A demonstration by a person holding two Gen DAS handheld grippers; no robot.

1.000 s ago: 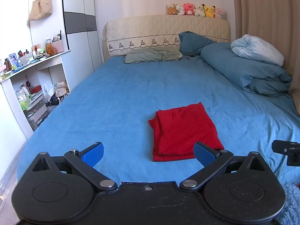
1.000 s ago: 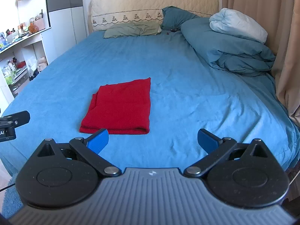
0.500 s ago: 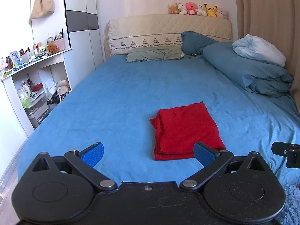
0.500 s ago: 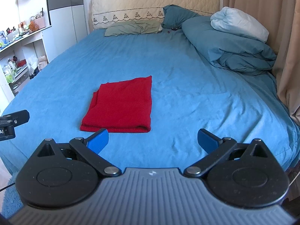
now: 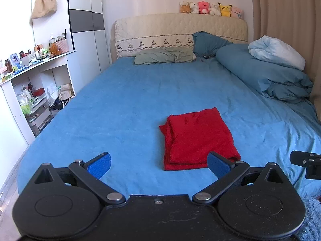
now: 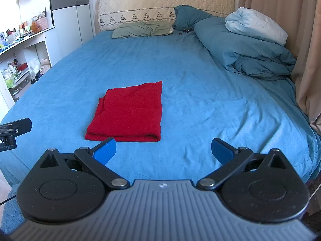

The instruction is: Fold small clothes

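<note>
A red garment (image 5: 197, 138), some soft knit-looking fabric, lies folded into a neat rectangle on the blue bed sheet (image 5: 124, 108), which has a fuzzy, towel-like nap with a few light creases. The fold has stacked layers showing along its near edge and a bit of loose fabric poking out at its left side. Relative to that red garment: the left gripper (image 5: 158, 163) hangs just short of its near edge, blue ribbed pads spread wide with nothing between them, and its right pad (image 5: 219, 164) overlaps the garment's near right corner in the left wrist view, though whether it touches can't be told. The right gripper (image 6: 163, 150) sits off the garment's near right side, also splayed wide and empty, its left pad (image 6: 105, 150) just in front of the near edge. Well beyond the garment there's a flat sage-green pillow (image 5: 164, 57), a quilted cream headboard (image 5: 180, 33) with a row of plush toys (image 5: 210, 9) on top, and to the far right a puffy teal duvet (image 6: 246, 50) rolled in a heap.
</note>
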